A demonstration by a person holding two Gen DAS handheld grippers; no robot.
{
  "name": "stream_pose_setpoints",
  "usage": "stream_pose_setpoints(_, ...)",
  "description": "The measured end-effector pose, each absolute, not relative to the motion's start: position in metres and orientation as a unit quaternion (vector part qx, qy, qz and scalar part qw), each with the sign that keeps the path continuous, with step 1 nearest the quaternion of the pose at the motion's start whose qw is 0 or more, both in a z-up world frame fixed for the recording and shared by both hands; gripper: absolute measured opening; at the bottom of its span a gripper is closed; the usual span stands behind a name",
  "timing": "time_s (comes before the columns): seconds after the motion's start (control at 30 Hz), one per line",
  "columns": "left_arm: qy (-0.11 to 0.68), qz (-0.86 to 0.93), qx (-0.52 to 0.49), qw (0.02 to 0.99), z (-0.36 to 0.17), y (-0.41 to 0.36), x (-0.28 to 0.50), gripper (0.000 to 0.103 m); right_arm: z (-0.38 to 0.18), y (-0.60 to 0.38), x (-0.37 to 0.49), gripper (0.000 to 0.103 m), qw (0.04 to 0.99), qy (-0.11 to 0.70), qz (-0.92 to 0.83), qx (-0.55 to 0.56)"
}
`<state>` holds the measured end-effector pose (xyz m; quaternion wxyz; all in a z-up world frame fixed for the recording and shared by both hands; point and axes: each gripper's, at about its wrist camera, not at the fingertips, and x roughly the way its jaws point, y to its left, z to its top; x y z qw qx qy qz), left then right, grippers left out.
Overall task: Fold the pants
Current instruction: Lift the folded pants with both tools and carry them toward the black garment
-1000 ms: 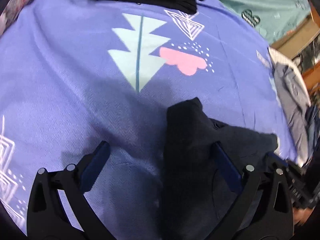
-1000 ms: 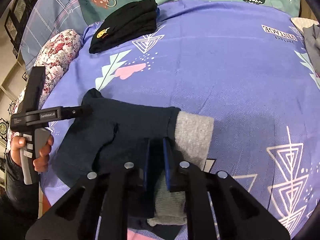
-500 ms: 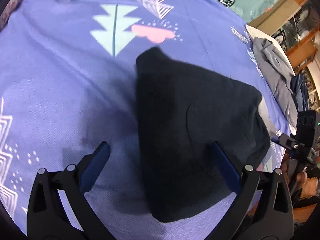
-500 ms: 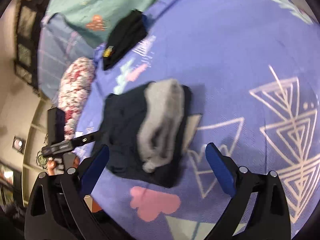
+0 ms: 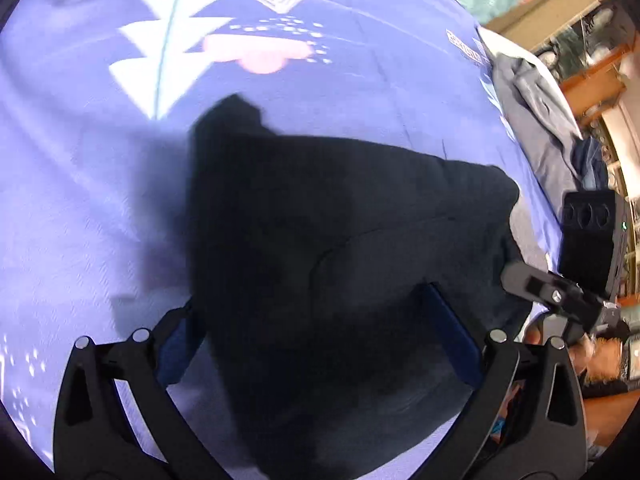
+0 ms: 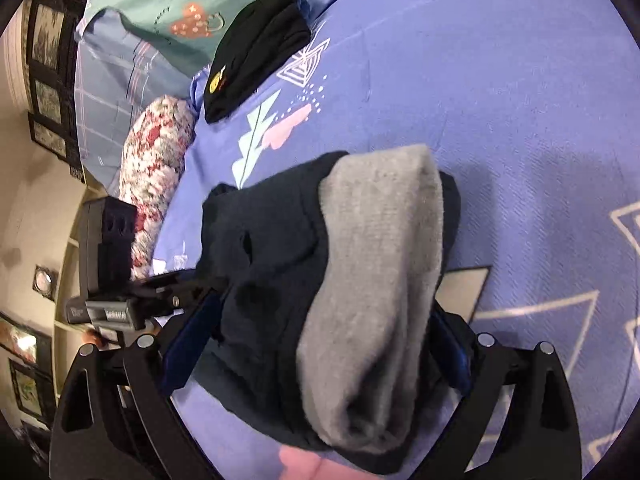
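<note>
Pants (image 6: 320,280): folded bundle on bed (image 6: 500,100), near edge | left tool (image 5: 316,340) and right tool (image 6: 316,344): both spread, pinching nothing | we judge fabric soft, thick, light, floppy | grip advised: folded edges, gray lining (image 6: 380,260) side.

Between the spread fingers of the right gripper (image 6: 316,352), the pants (image 6: 280,248) were soft, matt navy cloth, with a fuzzy grey fleece lining (image 6: 380,280) turned outward and looking napped and rough. Under them the bedsheet (image 6: 500,100) was thin lilac woven cloth, faintly ribbed, with flat printed shapes. The gripper itself was matt black plastic with small shiny metal pins, its finger pads (image 6: 192,340) a smoother blue. Beyond its left finger lay a floral fabric bolster (image 6: 156,160); farther ahead sat a folded black garment (image 6: 256,60), dull knit cloth. Off to the right of the left gripper (image 5: 316,344) showed glossy wood shelving (image 5: 592,80).
</note>
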<state>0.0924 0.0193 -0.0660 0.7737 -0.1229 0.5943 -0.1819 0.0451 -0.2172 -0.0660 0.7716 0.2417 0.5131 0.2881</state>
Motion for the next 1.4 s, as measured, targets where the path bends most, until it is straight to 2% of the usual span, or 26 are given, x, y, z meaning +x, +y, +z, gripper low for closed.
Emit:
stream_pose_setpoints(0.1, 0.591, -0.179, -0.121, 0.777, -0.065, 0.017, 0.092, 0.094, -0.067, -0.219, 0.043, 0.082, 0.781, 0.507, 0.278, 0.237)
stream_pose_setpoints(0.17, 0.591, -0.179, -0.126, 0.777, -0.065, 0.020, 0.091, 0.087, -0.067, -0.221, 0.040, 0.068, 0.785, 0.511, 0.264, 0.229)
stream_pose_setpoints(0.23, 0.593, -0.181, -0.132, 0.773, -0.063, 0.024, 0.090, 0.074, -0.068, -0.224, 0.037, 0.064, 0.783, 0.517, 0.260, 0.229)
stream_pose_setpoints(0.3, 0.597, -0.189, -0.138, 0.768, -0.058, 0.030, 0.086, 0.069, -0.069, -0.228, 0.034, 0.064, 0.777, 0.522, 0.261, 0.236)
stream_pose_setpoints(0.47, 0.608, -0.211, -0.189, 0.741, -0.070, 0.048, 0.086, 0.074, -0.071, -0.237, 0.032, 0.066, 0.768, 0.525, 0.267, 0.250)
stream_pose_setpoints(0.6, 0.601, -0.206, -0.182, 0.751, -0.071, 0.036, 0.089, 0.074, -0.069, -0.227, 0.035, 0.064, 0.778, 0.523, 0.261, 0.229)
stream_pose_setpoints(0.67, 0.601, -0.195, -0.161, 0.758, -0.067, 0.028, 0.086, 0.066, -0.069, -0.225, 0.036, 0.055, 0.780, 0.521, 0.256, 0.233)
stream_pose_setpoints(0.73, 0.595, -0.189, -0.154, 0.766, -0.062, 0.029, 0.081, 0.050, -0.067, -0.228, 0.033, 0.049, 0.782, 0.515, 0.257, 0.238)
stream_pose_setpoints(0.77, 0.589, -0.185, -0.151, 0.772, -0.056, 0.031, 0.078, 0.046, -0.066, -0.228, 0.032, 0.047, 0.782, 0.514, 0.259, 0.240)
stream_pose_setpoints(0.8, 0.585, -0.184, -0.148, 0.776, -0.052, 0.031, 0.075, 0.038, -0.064, -0.228, 0.030, 0.046, 0.783, 0.513, 0.260, 0.238)
stream_pose_setpoints(0.83, 0.581, -0.191, -0.150, 0.777, -0.047, 0.031, 0.072, 0.025, -0.059, -0.226, 0.027, 0.045, 0.786, 0.510, 0.264, 0.228)
stream_pose_setpoints(1.13, 0.530, -0.206, -0.136, 0.811, 0.014, 0.030, 0.053, 0.024, 0.004, -0.212, 0.027, 0.044, 0.810, 0.462, 0.308, 0.188)
stream_pose_setpoints(1.4, 0.413, -0.172, -0.123, 0.886, 0.121, 0.068, 0.098, 0.024, 0.099, -0.158, 0.081, 0.044, 0.857, 0.374, 0.345, 0.083)
